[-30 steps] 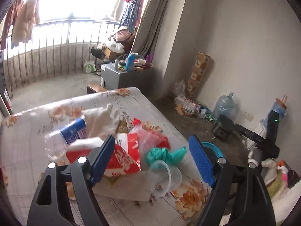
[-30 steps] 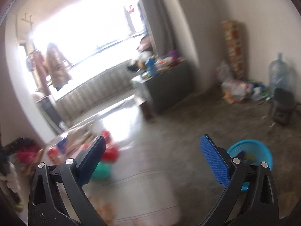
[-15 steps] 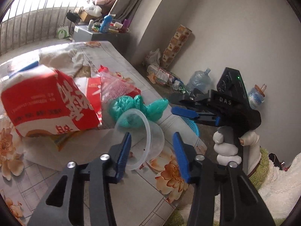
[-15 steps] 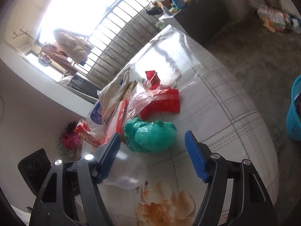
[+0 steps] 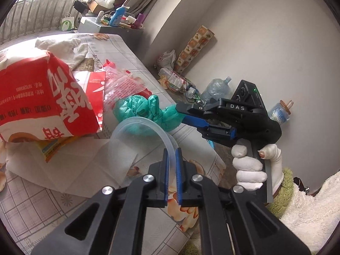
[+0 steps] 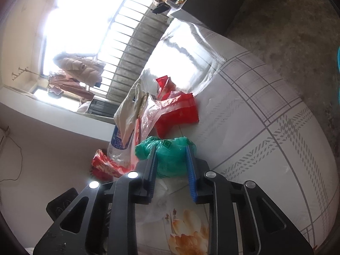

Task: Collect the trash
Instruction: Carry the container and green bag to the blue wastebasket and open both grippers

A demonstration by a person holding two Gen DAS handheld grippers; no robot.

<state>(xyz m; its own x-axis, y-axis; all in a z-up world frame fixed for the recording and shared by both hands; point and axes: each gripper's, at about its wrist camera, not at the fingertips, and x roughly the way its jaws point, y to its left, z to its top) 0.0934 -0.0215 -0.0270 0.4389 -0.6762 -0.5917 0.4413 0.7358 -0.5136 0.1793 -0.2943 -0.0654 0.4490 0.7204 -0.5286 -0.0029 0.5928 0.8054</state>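
Observation:
A pile of trash lies on the flower-patterned table (image 5: 53, 201). My left gripper (image 5: 172, 155) is shut on the rim of a clear plastic cup (image 5: 136, 131) lying on its side. My right gripper (image 6: 171, 155) is shut on a crumpled green plastic bag (image 6: 170, 148); the bag (image 5: 148, 108) and the right gripper (image 5: 187, 114) also show in the left wrist view. A big red and white carton (image 5: 40, 97) sits left of the cup. Red wrappers (image 6: 176, 112), a white cloth (image 6: 129, 110) and a plastic bottle (image 6: 116, 144) lie behind the bag.
A white paper sheet (image 5: 70, 170) lies under the cup. The table's edge runs along the right; beyond it is bare floor with a water jug (image 5: 218, 87), a patterned box (image 5: 195, 46) and litter. A cluttered cabinet (image 5: 110, 25) stands by the window railing.
Both grippers have closed: the left on the clear cup's rim, the right on the green bag. Both had moved in toward the pile.

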